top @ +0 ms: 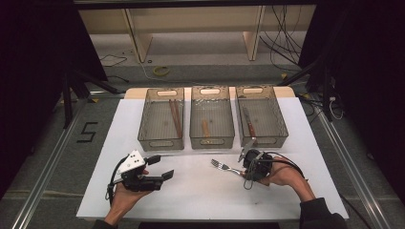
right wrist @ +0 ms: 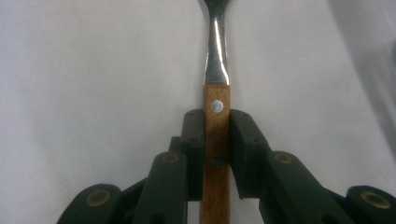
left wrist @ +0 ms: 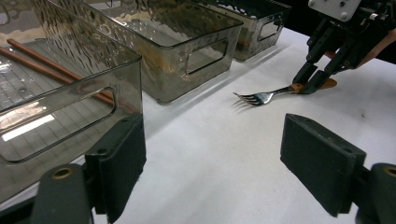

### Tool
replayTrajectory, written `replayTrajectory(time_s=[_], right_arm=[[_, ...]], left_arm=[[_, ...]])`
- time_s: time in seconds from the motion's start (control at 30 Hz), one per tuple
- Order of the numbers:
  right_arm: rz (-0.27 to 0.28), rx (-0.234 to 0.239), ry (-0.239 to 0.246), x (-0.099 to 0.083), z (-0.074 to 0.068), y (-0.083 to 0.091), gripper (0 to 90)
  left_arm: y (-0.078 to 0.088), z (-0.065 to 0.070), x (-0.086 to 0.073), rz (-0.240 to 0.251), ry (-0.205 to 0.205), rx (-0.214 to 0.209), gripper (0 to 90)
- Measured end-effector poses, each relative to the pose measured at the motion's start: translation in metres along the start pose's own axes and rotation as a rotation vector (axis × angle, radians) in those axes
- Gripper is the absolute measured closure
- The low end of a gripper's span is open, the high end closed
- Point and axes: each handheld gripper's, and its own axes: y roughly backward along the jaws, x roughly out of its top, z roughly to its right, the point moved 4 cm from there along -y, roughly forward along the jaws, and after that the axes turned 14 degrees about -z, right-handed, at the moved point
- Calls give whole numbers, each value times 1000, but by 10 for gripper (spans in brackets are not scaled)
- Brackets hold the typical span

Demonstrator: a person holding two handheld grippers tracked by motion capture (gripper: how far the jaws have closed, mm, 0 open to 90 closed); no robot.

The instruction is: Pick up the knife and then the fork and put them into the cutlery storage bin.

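A fork [top: 227,167] is clamped by its wooden handle between the jaws of the right hand-held gripper [top: 251,164], tines resting on the white bench [top: 200,191] before three clear bins [top: 211,117]. The left hand-held gripper [top: 160,168] is held wide open, nothing between its jaws.

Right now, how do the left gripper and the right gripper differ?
The left gripper is open with nothing between its jaws; the right gripper is shut on the fork, clamping its wooden handle. The left gripper hovers apart from the fork; the right gripper is at it. Both are hand-held over the white table.
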Motion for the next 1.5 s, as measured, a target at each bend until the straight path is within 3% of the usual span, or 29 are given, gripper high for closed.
replayTrajectory(time_s=[0.2,0.53,0.87,1.5], right_arm=[[5,-5,12,0,0,0,775],[33,4,-39,-2,3,7,777],[112,14,-59,-2,4,18,777],[197,30,-135,-7,13,31,777]], left_arm=[[0,-1,0,6,7,-1,217],[0,-1,0,8,8,-1,216],[0,-1,0,14,2,-4,215],[1,-1,0,22,8,0,215]])
